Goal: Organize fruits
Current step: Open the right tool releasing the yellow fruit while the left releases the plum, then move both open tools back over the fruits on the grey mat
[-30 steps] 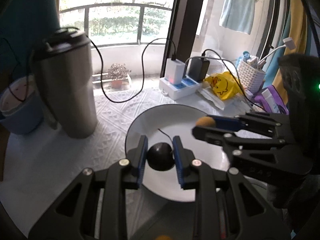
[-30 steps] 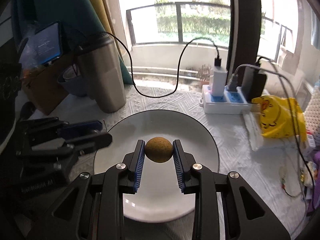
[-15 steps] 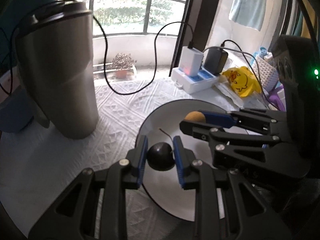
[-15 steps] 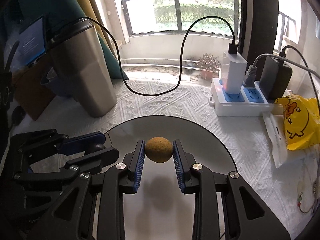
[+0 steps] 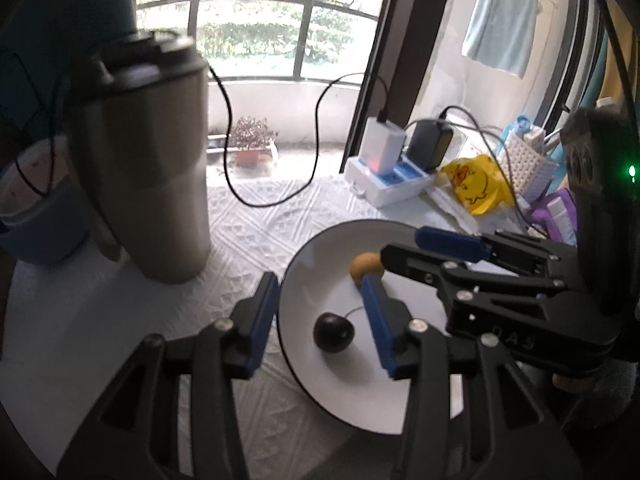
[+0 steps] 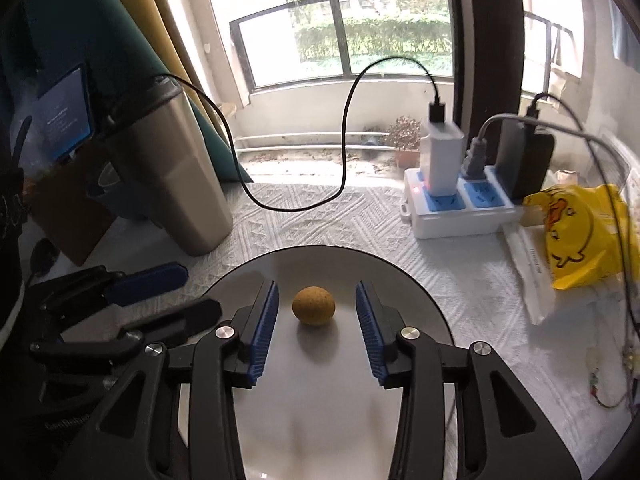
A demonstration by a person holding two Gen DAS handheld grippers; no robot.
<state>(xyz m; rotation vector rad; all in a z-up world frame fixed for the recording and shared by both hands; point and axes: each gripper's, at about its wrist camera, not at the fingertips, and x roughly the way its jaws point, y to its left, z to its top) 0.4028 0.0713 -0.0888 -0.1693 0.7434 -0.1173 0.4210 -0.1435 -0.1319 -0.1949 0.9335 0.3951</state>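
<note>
A white round plate (image 5: 340,384) (image 6: 420,308) lies on the patterned white cloth. A dark round fruit with a thin stem (image 5: 333,331) rests on it between the jaws of my left gripper (image 5: 320,316), which are opening, and the pads stand clear of the fruit. A tan round fruit (image 6: 313,305) (image 5: 366,265) sits on the plate between the jaws of my right gripper (image 6: 317,320), also opening, with gaps on both sides. The right gripper (image 5: 440,248) reaches in from the right in the left wrist view. The left gripper (image 6: 160,292) shows at the left in the right wrist view.
A tall steel tumbler (image 5: 148,176) (image 6: 172,176) stands left of the plate, with a blue bowl (image 5: 36,216) behind it. A power strip with chargers (image 6: 460,204) (image 5: 392,176) and a black cable sit at the back. A yellow duck bag (image 6: 580,232) lies on the right.
Both grippers have opened and let go of their fruits. The dark fruit and the tan fruit now rest on the plate, where earlier each was pinched between blue pads.
</note>
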